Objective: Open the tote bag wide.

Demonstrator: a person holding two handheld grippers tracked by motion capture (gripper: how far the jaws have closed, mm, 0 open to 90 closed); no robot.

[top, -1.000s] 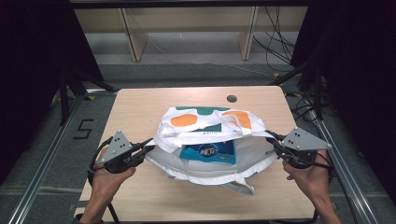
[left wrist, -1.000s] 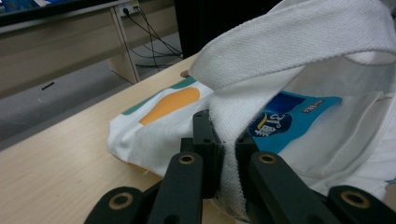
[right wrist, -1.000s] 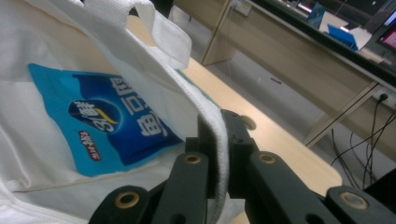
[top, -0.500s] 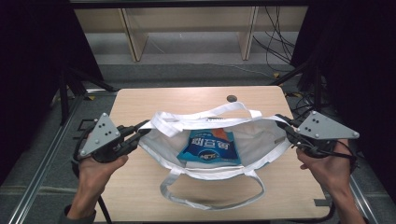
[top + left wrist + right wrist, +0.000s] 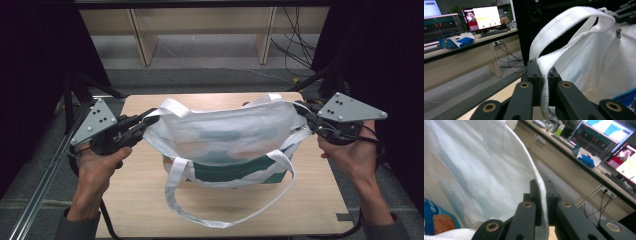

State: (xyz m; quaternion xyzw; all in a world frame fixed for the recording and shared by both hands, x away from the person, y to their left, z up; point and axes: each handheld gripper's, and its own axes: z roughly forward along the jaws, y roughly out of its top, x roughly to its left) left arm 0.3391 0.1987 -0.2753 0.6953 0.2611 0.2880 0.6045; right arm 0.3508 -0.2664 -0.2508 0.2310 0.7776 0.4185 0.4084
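I hold a white tote bag point(image 5: 225, 135) up over the desk point(image 5: 140, 200), stretched between my two tools. My left tool point(image 5: 141, 125) is clamped on the bag's rim at its left end; in the left gripper view the jaws stand narrow with the hem seam point(image 5: 544, 82) pinched between them. My right tool point(image 5: 305, 114) grips the opposite rim the same way, the edge of the cloth point(image 5: 541, 195) running down between its jaws. The bag's bottom seems to rest on or just above the desk, and one handle strap point(image 5: 220, 220) droops toward me over the near edge.

A blue packet point(image 5: 434, 220) sits inside, low in the bag.

The risks, as I judge them: each grip catches only a thin strip of hem, so a harder pull apart could slide the cloth out of one tool, and the bag would collapse on that side. If I tilt the opening, the packet could slip out. The hanging strap could also snag on the desk's edge if I move the bag sideways.
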